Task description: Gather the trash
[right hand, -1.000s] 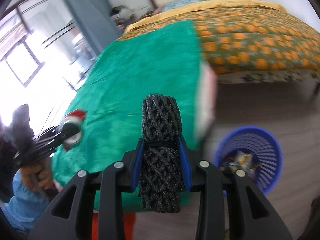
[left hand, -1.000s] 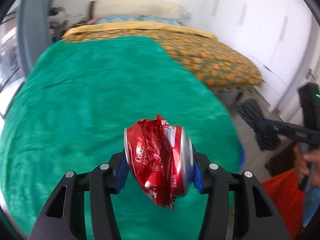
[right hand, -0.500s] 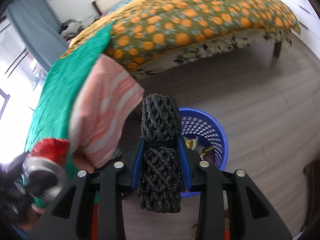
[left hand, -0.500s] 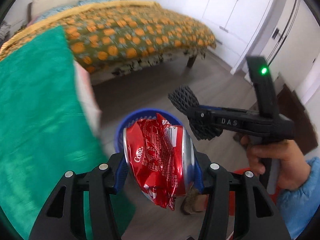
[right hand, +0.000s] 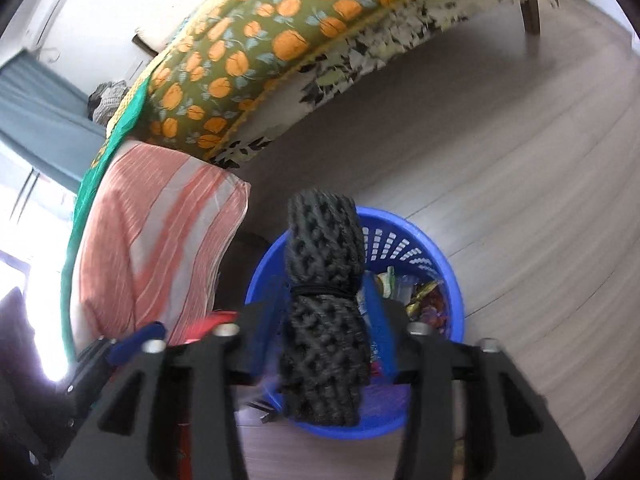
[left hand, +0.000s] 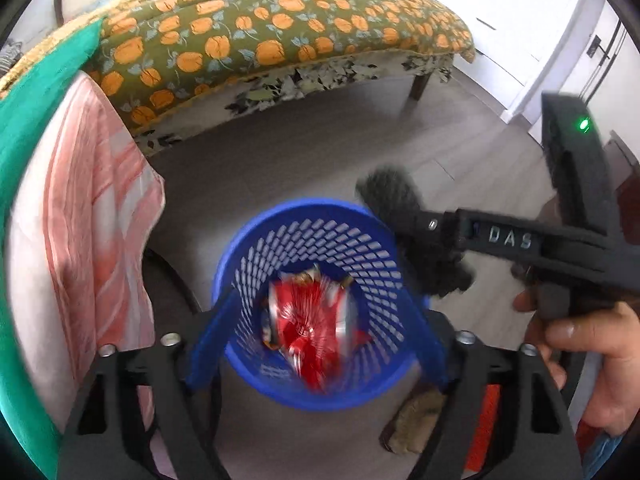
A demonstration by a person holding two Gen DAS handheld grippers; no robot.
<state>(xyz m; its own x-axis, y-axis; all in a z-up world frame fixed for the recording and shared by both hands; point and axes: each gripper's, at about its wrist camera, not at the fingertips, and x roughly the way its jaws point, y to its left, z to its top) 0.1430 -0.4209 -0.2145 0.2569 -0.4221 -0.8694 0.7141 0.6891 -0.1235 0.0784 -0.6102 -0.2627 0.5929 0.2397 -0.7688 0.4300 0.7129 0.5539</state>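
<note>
Left wrist view first: half a second ago our left tool (left hand: 316,340) clamped the crushed red soda can (left hand: 310,320); now its blue pads stand wide apart and the can, blurred, sits loose between them inside the blue perforated plastic basket (left hand: 320,240) on the floor. The pink striped cloth (left hand: 84,220) hangs at the left, the orange-patterned bedspread (left hand: 280,32) behind. At the right this view shows the hand (left hand: 592,356) gripping the right tool over the basket's rim. The right wrist view alone shows wrappers (right hand: 424,292) in the basket (right hand: 440,264), and our right tool (right hand: 326,332) squeezing the black mesh roll (right hand: 322,308) upright, as before.
</note>
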